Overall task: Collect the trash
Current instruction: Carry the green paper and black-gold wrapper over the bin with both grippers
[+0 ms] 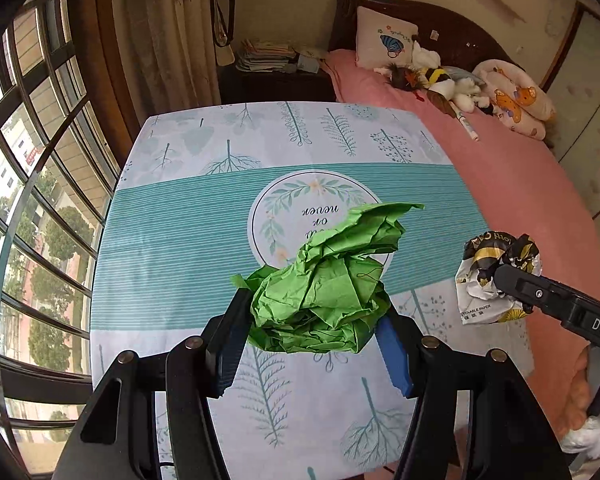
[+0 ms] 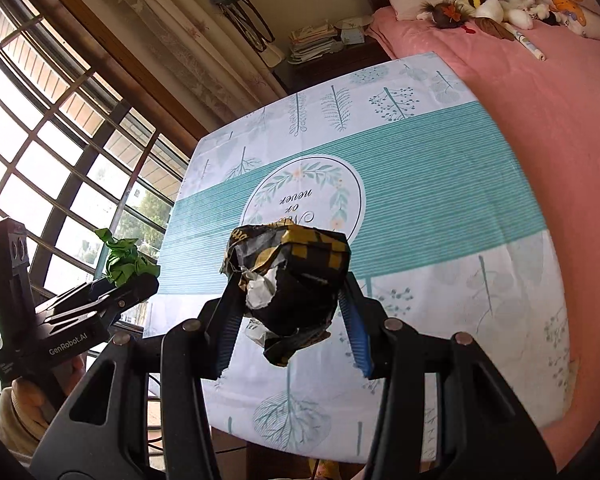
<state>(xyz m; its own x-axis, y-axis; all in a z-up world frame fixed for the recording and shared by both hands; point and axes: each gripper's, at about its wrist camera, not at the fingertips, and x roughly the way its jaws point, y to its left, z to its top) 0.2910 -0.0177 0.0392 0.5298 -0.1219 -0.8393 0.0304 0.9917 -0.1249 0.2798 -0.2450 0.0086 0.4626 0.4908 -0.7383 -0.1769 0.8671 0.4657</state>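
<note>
A pink bed [image 1: 512, 184] is lying just beside the surface [image 1: 172, 248], along its right edge, and is carrying a white pillow [image 1: 384, 40] and a heap of plush toys [image 1: 452, 80] at its far end, well beyond the surface. The surface, covered in a white and teal cloth with leaf prints and a round wreath emblem [image 1: 296, 208] at its middle, is sitting with a barred window [image 1: 32, 184] close off its left side and a dark cabinet stacked with papers [image 1: 266, 54] past its far edge. The left tongs [image 1: 312, 340] are pinching a crumpled green paper [image 1: 324, 280], holding it in the air above the near half of the surface, its upper flap covering part of the emblem in the left wrist view. The right tongs [image 2: 288, 316] are pinching a crumpled black, gold and white wrapper [image 2: 296, 276], likewise lifted clear above the near half of the surface; from the left wrist camera this wrapper [image 1: 496, 276] is showing over the surface's right edge, against the bed. In the right wrist view the left tongs and the green wad [image 2: 126, 260] are appearing beyond the surface's left edge, in front of the window.
</note>
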